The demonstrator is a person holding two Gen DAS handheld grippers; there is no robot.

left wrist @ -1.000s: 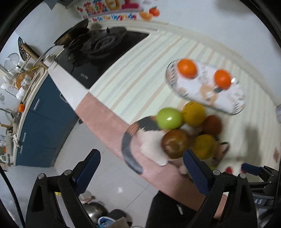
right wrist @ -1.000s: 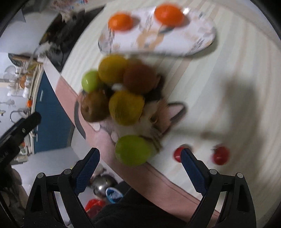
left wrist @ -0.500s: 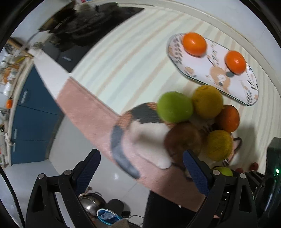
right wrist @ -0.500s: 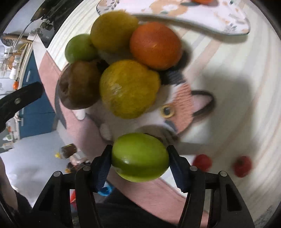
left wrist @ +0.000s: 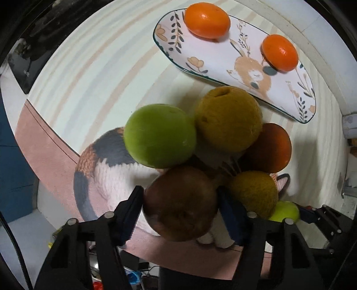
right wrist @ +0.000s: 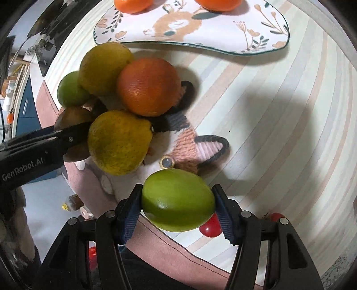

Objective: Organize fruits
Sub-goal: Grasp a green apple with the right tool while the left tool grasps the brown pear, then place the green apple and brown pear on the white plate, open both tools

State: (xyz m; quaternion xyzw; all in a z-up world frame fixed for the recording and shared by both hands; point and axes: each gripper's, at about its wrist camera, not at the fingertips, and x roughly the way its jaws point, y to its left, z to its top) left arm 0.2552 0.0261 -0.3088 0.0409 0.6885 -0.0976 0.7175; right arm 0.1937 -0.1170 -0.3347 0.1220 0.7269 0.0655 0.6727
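Note:
A pile of fruit sits on a knitted cat-shaped mat (left wrist: 111, 178). My left gripper (left wrist: 180, 200) is shut on a brown fruit (left wrist: 180, 203) at the near side of the pile. Behind it lie a green fruit (left wrist: 159, 136), two yellow fruits (left wrist: 227, 118) and a dark orange (left wrist: 270, 148). My right gripper (right wrist: 177, 204) is shut on a green fruit (right wrist: 177, 199) above the cat's face. The patterned plate (left wrist: 223, 64) beyond holds two oranges (left wrist: 206, 20). The left gripper's arm (right wrist: 40, 149) shows at the left of the right wrist view, at the brown fruit (right wrist: 71, 121).
Small red fruits (right wrist: 210, 225) lie on the striped cloth (right wrist: 279, 133) near my right gripper. A black hob (left wrist: 29, 51) stands at the far left. The counter's pink edge (left wrist: 46, 160) drops to the floor.
My left gripper has come down and closed on the brown fruit. My right gripper, closed on the green fruit half a second ago, still holds it.

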